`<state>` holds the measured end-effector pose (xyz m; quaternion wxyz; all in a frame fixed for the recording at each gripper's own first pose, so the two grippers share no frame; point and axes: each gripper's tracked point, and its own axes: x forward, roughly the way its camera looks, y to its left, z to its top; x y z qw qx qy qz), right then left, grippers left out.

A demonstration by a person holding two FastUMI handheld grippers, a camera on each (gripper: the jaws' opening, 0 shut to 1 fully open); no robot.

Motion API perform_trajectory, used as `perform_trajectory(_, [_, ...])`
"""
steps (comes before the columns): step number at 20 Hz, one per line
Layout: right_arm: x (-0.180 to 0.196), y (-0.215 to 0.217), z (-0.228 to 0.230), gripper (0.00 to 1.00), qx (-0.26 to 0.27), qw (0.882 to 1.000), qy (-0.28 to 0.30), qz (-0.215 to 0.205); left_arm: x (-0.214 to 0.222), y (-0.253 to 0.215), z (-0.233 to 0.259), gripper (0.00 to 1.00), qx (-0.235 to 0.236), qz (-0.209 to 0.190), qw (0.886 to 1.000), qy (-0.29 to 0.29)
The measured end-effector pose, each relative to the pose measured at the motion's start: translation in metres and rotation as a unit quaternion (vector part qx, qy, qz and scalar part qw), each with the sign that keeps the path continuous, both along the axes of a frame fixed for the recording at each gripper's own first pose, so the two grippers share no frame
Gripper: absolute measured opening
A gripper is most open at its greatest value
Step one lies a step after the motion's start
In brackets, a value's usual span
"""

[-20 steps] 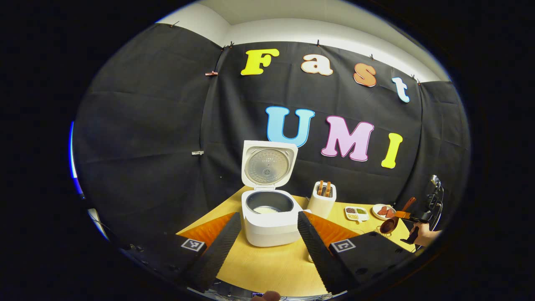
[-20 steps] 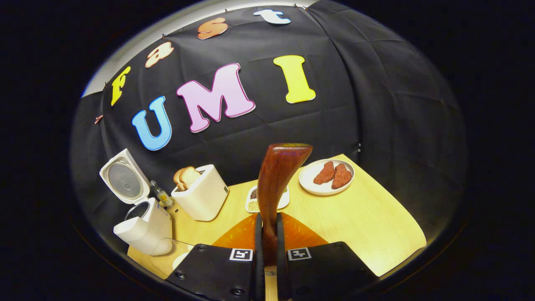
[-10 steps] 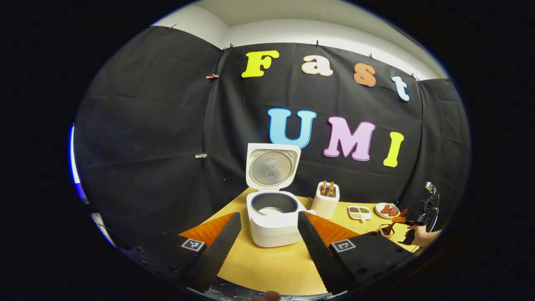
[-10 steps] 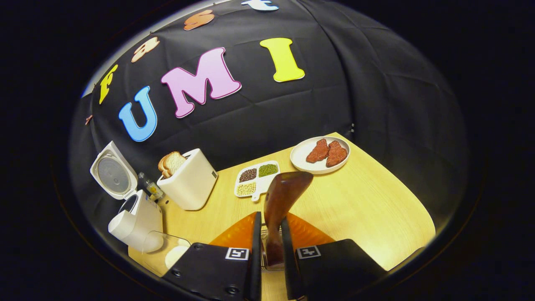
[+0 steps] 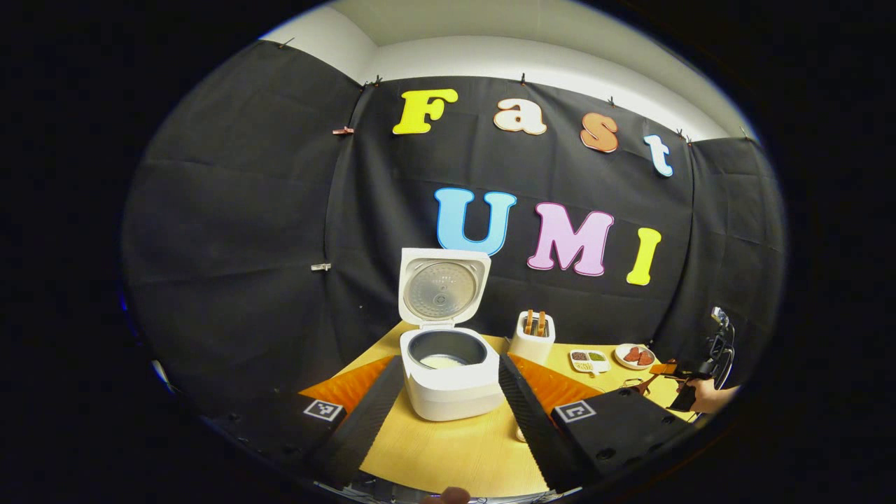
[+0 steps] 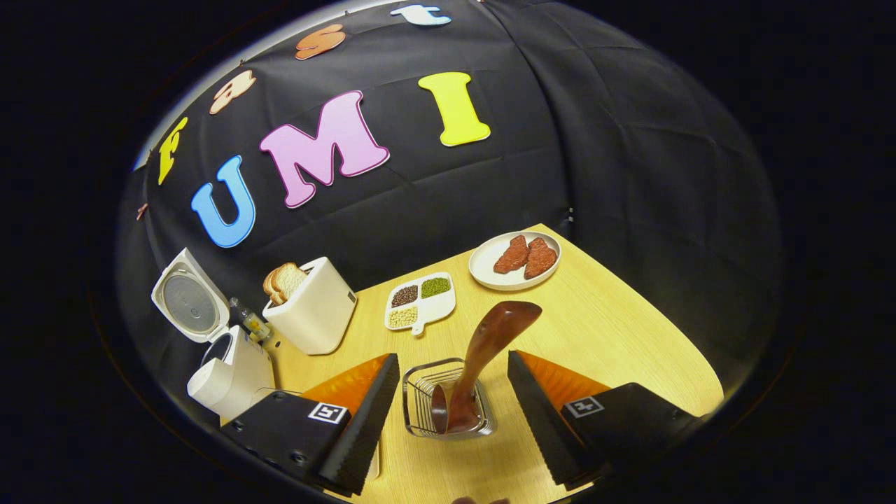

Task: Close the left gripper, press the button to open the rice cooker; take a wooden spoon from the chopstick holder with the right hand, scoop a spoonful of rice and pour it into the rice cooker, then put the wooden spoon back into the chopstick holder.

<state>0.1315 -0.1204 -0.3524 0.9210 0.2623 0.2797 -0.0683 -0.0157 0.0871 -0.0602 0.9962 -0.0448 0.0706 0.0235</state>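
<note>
The white rice cooker (image 5: 448, 392) stands with its lid (image 5: 443, 287) up, and pale rice lies in the pot. My left gripper (image 5: 450, 360) is open in front of it, apart from it. In the right gripper view, the dark wooden spoon (image 6: 490, 336) stands bowl-down in the wire chopstick holder (image 6: 418, 399), its handle leaning up to the right. My right gripper (image 6: 452, 357) is open, one finger on each side of the holder, touching neither it nor the spoon. That gripper (image 5: 689, 376) also shows far right in the left gripper view, held by a hand (image 5: 710, 395).
On the yellow table (image 6: 616, 350) stand a white toaster (image 6: 311, 315) with bread, a divided tray of beans (image 6: 420, 304) and a plate of meat (image 6: 514, 259). The rice cooker (image 6: 231, 371) is at the left. Black cloth walls close the back.
My right gripper has lowered the spoon into the wire holder, opened and let it go. The left gripper has drawn back a little from the cooker, still open.
</note>
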Motion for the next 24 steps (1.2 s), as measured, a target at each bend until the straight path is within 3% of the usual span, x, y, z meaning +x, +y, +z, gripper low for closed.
perform_trajectory(9, [-0.032, 0.005, 0.035, 0.97, 0.005, 1.000, -0.012, -0.010, -0.001, 0.004, 0.017, 0.94, 0.007, -0.021, 1.000, -0.019])
perform_trajectory(13, [-0.056, 0.007, 0.075, 0.97, -0.029, 0.999, -0.042, -0.010, 0.013, 0.001, 0.042, 0.94, -0.010, -0.038, 0.998, -0.047])
perform_trajectory(21, [-0.095, 0.037, 0.161, 0.98, -0.089, 0.990, -0.105, 0.036, 0.093, 0.010, 0.128, 0.95, 0.011, -0.038, 0.989, -0.143])
perform_trajectory(24, [-0.104, 0.041, 0.188, 0.98, -0.099, 0.986, -0.125, 0.036, 0.135, 0.014, 0.156, 0.95, 0.028, -0.034, 0.985, -0.169])
